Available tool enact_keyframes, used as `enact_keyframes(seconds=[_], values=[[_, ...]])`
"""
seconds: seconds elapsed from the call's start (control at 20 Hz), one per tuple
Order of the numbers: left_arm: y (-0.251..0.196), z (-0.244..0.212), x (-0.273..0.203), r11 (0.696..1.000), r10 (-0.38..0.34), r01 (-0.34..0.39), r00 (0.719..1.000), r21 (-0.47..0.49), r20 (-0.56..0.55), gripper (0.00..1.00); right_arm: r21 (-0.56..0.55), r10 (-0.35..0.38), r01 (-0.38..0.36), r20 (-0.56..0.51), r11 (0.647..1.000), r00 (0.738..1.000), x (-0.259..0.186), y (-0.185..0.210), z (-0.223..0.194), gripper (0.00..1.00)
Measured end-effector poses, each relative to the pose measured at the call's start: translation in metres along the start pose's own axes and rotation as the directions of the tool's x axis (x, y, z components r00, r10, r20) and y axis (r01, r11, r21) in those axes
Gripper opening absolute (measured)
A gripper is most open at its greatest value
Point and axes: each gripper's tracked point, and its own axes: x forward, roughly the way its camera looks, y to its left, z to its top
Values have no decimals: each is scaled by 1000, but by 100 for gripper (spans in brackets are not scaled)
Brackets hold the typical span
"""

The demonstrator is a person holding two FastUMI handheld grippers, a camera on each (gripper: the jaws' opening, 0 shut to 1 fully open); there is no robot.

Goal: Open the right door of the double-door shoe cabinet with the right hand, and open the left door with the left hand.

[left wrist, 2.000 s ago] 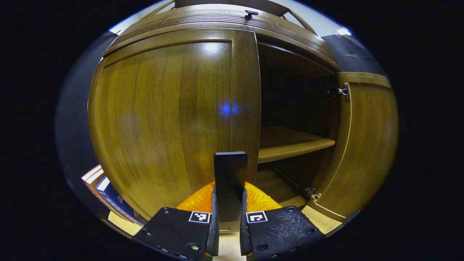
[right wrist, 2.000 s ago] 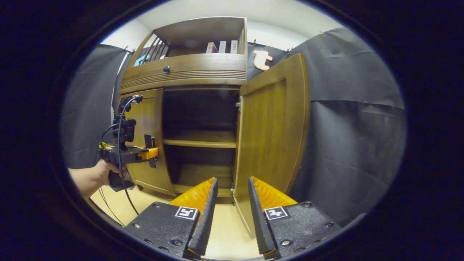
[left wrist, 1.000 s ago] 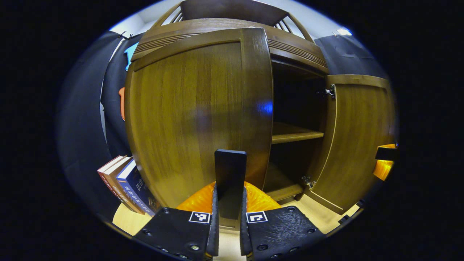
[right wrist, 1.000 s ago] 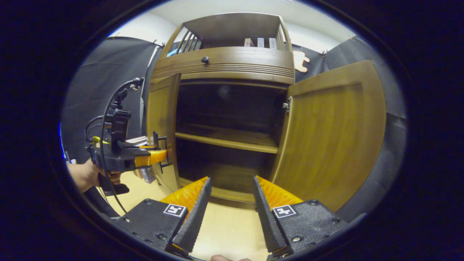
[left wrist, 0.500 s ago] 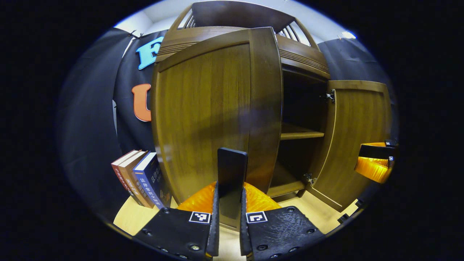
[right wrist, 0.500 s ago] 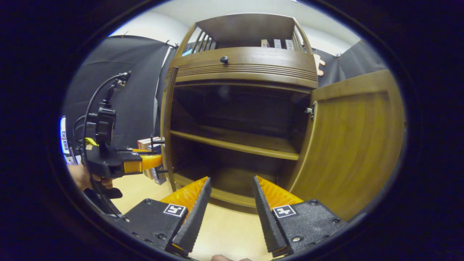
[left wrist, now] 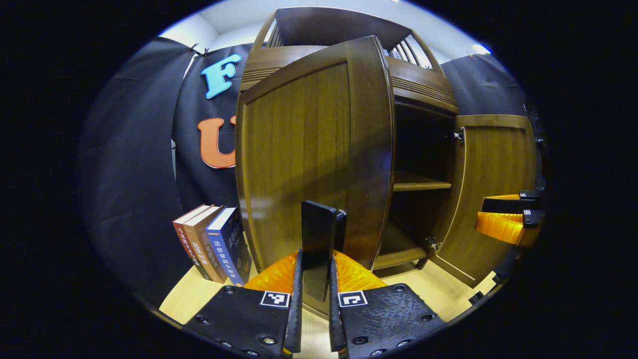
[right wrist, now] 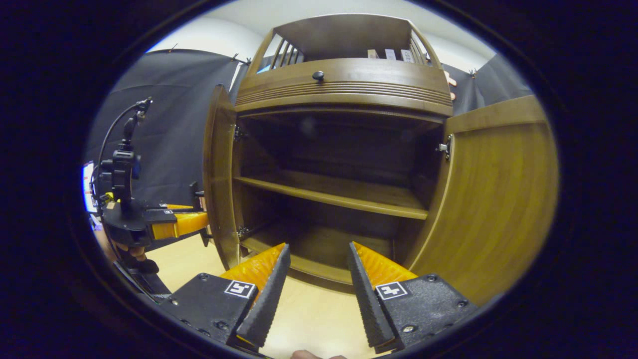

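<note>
Left door [left wrist: 309, 149] swung wide since a second ago; left gripper [left wrist: 315, 279] jaws clamped on handle [left wrist: 319, 239]; right gripper [right wrist: 314, 284] jaws wide, empty; task nearly done.

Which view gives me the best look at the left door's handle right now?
The left gripper view: the handle stands close up between the left gripper fingers, on the left door. The right gripper view shows that door edge-on, the handle small beside it.
</note>
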Motion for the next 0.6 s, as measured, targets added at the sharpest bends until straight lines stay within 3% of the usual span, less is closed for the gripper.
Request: enact_keyframes(seconds=[0.35,0.6], values=[[44,-5,-26,994,107,-107,994,22,4,21,-30,34,-35,-14,999,999,16,12,-3,76],[86,-19,-33,975,221,-220,975,18,-19,21,-40,50,-51,-5,998,999,22,21,0,76]])
